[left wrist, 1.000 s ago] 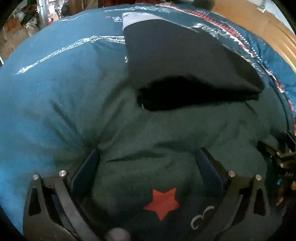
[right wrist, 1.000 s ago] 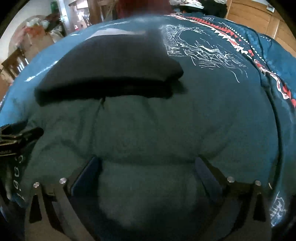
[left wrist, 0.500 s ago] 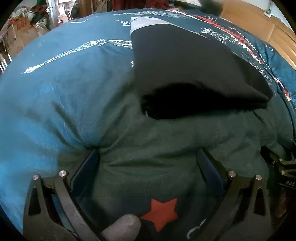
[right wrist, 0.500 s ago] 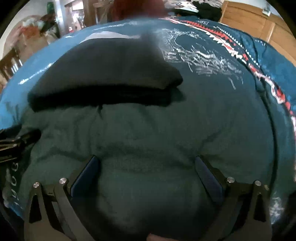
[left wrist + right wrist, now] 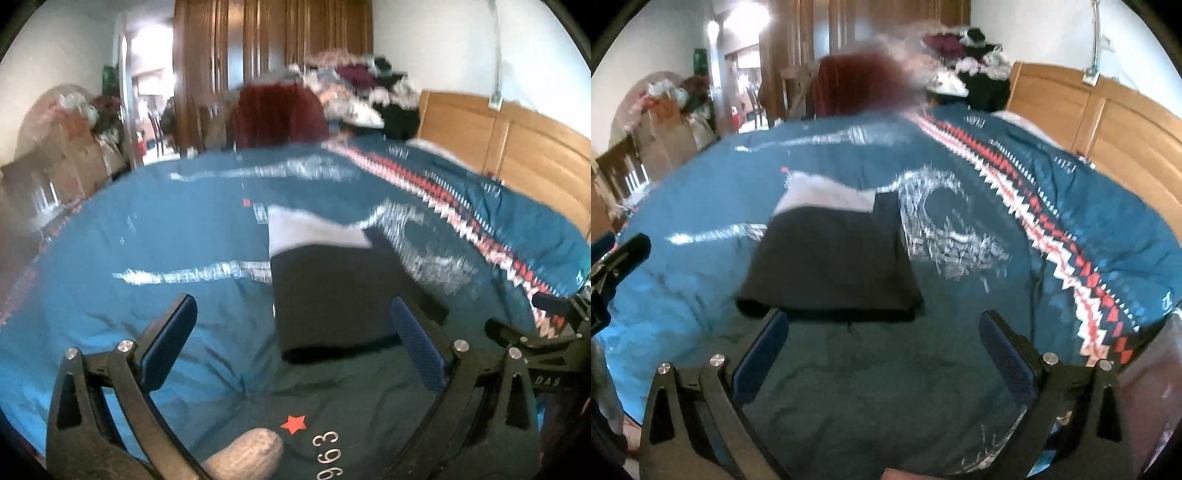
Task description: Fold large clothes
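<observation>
A dark green garment with a red star and white numbers lies folded on the teal bed cover, just below my left gripper, which is open and holds nothing. Beyond it lies a folded black garment with a pale grey panel at its far end. In the right wrist view the green garment spreads under my right gripper, also open, with the black garment ahead. Each gripper shows at the edge of the other's view: the right gripper and the left gripper. A fingertip shows at the bottom.
A wooden headboard runs along the right. A heap of clothes and a dark red chair back stand behind the bed. Wardrobe doors, a doorway and cluttered boxes lie at the back left.
Both grippers have lifted away from the green garment and tilted up, so the room now shows. Both stay open. The green garment stays on the bed.
</observation>
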Tool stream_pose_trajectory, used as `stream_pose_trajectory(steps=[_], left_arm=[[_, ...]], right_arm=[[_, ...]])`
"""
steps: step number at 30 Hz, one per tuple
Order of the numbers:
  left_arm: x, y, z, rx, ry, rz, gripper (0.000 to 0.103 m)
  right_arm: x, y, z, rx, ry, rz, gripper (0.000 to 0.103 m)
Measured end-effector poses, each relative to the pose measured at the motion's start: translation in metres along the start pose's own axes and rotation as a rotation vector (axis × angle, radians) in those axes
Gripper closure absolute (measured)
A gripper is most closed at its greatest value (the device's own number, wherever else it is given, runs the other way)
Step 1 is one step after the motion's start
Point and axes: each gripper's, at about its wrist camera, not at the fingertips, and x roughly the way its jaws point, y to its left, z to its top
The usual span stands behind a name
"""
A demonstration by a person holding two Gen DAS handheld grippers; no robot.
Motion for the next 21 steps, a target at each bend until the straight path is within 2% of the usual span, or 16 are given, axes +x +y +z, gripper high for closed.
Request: stream_pose_trajectory(steps=[8,21], left_arm=[[-0.010,-0.012,0.013,-0.013,-0.017,-0.004,0.000],[-0.015,-0.020,0.008,-0.024,-0.003,0.004,0.000]], right_arm=[[-0.044,0.001,0.012,0.014,-0.024,-0.005,0.000],[-0.062,-0.002,0.015,0.041,-0.032,0.043,0.000]])
